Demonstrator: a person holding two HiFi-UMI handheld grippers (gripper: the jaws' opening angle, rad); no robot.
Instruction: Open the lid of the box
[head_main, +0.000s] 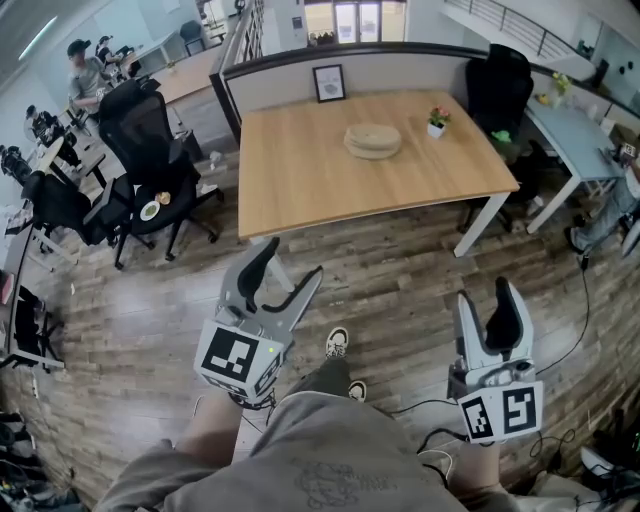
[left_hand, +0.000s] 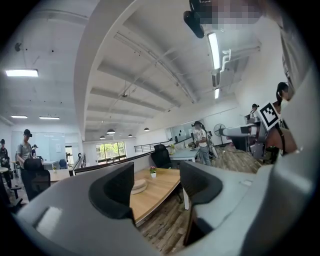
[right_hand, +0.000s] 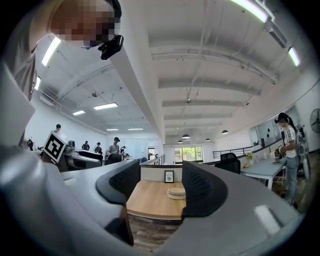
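Observation:
A round tan box (head_main: 372, 140) with its lid on lies toward the back of the wooden table (head_main: 300, 180). Both grippers hang over the floor, well short of the table's near edge. My left gripper (head_main: 288, 262) stands open with nothing between its jaws. To its right, my right gripper (head_main: 484, 295) is also open and empty. The left gripper view has the box (left_hand: 139, 186) far off between the open jaws of the left gripper (left_hand: 156, 185). The right gripper view shows the box (right_hand: 176, 192) on the tabletop beyond the open right gripper (right_hand: 161, 187).
A framed picture (head_main: 329, 83) and a small potted plant (head_main: 437, 122) stand on the table near the partition. Black office chairs (head_main: 150, 150) crowd the left, another chair (head_main: 500, 85) stands at the back right. Cables (head_main: 575, 330) trail on the plank floor. People are at distant desks.

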